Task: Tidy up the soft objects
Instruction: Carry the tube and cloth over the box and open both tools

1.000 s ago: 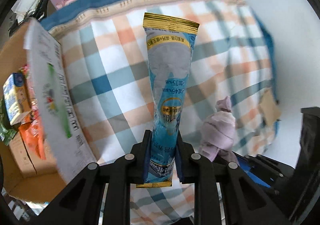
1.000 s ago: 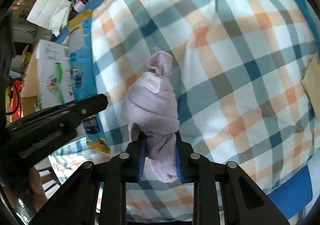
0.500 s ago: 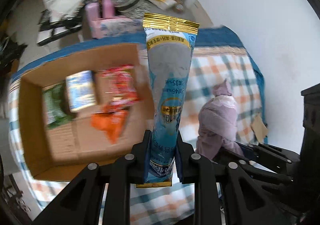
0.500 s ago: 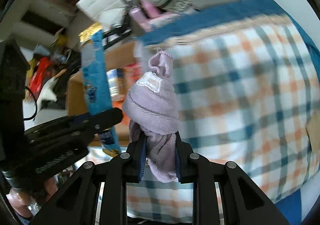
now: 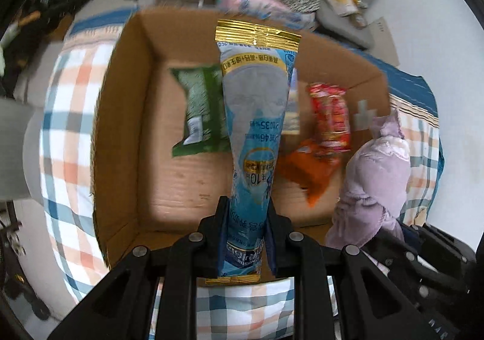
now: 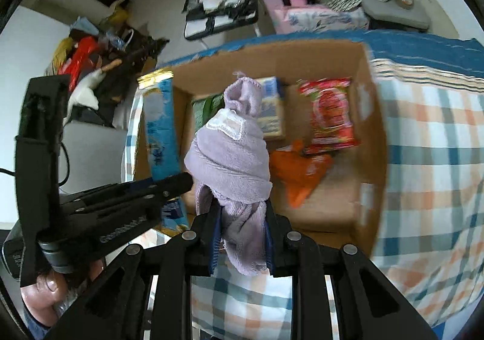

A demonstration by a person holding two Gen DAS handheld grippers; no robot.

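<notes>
A long blue pouch [image 5: 254, 140] with gold-sealed ends is held in the left gripper [image 5: 245, 237], whose 2 fingers are closed tightly on its lower part, just above the bottom seal. The pouch stands upright out of the grip and is poised over the open cardboard box [image 5: 127, 128], which rests on a checked cloth [image 5: 69, 116]. A rolled lilac cloth bundle [image 6: 233, 155] is clamped in the right gripper [image 6: 242, 237], the fingers closed on its loose lower tail so that the rolled head projects forward. This bundle too is held above the box, near its front edge.

In the box, 4 packets are seen: a green packet [image 5: 199, 110] toward the left side, a small blue carton [image 6: 272, 110] at the back, a red packet [image 6: 329, 113] near the right wall, and an orange packet [image 6: 299, 170] in front of it. Bare floor of the box is seen at the front left corner.

The pouch is judged to be light and pliable, with a slick film skin; a hold close to the stiff sealed end is judged least likely to slip. The bundle is judged to be soft, light and compressible, and unlikely to be harmed by a firm squeeze or a short drop, though a grip on the tail alone may let the roll loosen. Both could be released over the bare front left part of the box.
</notes>
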